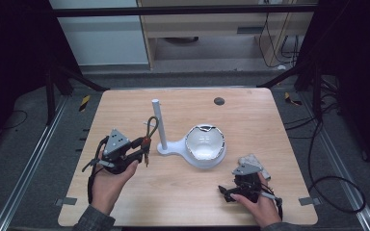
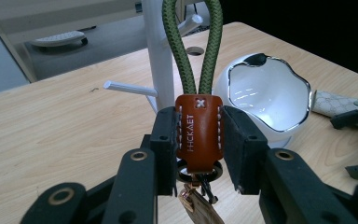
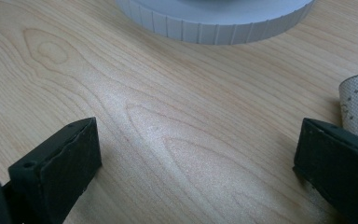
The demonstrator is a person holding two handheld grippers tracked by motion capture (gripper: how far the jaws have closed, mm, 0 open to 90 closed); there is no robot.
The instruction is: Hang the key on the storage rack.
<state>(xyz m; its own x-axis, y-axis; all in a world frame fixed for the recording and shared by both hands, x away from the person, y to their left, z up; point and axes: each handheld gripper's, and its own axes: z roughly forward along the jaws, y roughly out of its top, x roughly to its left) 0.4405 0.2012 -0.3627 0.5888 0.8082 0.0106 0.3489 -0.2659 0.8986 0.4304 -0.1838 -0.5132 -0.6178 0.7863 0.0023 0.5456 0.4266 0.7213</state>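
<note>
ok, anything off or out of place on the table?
Nothing damaged or spilled. The white stand is upright beside its bowl. The left tongs grip the keychain by its leather tab, loop up. A patterned pouch lies by the open right tongs.

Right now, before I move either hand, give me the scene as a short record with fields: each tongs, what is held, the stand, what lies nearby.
left tongs: shut on the keychain, gripped at its brown leather tab
keychain loop: green cord, upright, in front of the white post
right tongs: open, nothing between the jaws, low over the table
white bowl: joined to the post's base, nothing seen inside
patterned pouch: on the table beside the right tongs
</note>
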